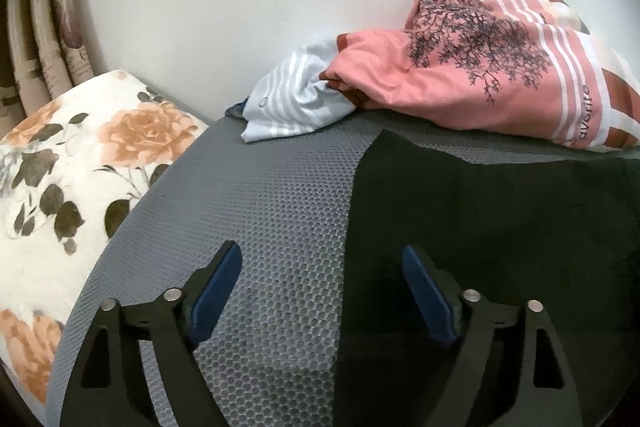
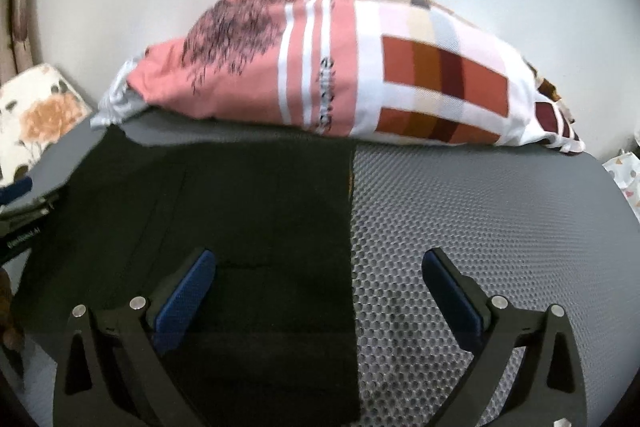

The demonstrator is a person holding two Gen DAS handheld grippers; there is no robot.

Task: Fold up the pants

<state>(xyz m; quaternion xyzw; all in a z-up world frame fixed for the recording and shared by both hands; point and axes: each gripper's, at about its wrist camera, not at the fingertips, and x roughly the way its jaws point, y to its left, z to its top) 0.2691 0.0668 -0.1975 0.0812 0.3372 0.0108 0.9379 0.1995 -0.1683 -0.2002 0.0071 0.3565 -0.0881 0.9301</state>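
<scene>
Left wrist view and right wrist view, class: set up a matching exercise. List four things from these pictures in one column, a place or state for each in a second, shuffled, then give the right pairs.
Column 1
1. black pants
2. pink patterned bedding
3. floral pillow
4. left gripper

Column 2
A. bunched against the wall at the far edge
B. open, holding nothing
C. spread flat on the grey honeycomb mat
D. beside the mat, near the curtain

Pairs: 1-C, 2-A, 3-D, 4-B
</scene>
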